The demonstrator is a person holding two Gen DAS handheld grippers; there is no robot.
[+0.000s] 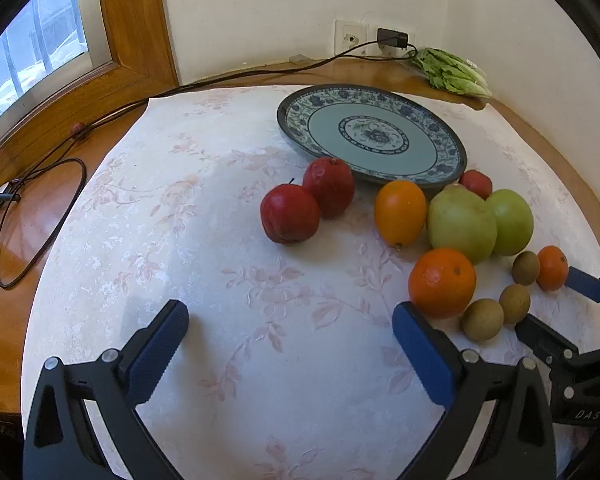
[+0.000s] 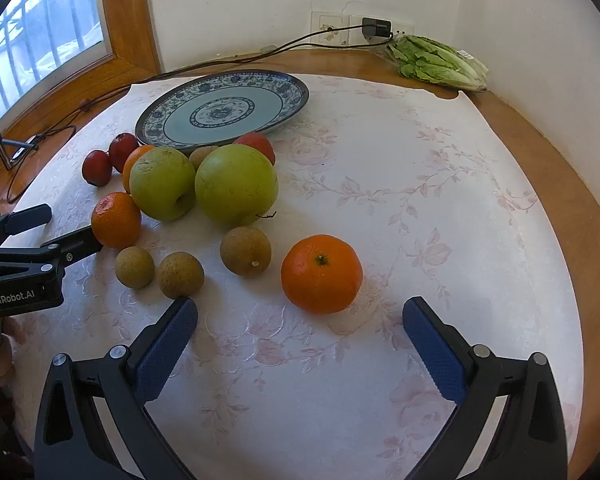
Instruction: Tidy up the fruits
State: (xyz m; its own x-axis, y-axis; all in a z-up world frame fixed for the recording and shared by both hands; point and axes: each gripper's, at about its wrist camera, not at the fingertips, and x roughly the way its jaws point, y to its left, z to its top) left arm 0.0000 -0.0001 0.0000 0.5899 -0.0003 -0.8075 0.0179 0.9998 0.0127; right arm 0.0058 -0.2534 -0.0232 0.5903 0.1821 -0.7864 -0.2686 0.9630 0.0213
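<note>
- We find both grippers, left [image 1: 290, 322] and right [image 2: 300, 316], with fingers spread wide, holding nothing.
- Loose fruits, including a round orange mandarin [image 2: 321, 273], lie on the bench beside the empty blue-patterned ceramic plate [image 2: 260, 118], presumably their destination.

Black gripper [image 1: 290, 320], blue ribbed pads [image 1: 156, 354]

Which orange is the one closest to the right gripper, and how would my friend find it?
Start at the round blue-and-white patterned plate on the pale floral tablecloth, then come forward past the two big green apples. The round bright orange fruit with a green stem dot on top sits alone, just ahead of the right gripper; the little brown fruits beside it are smaller and dull.
</note>
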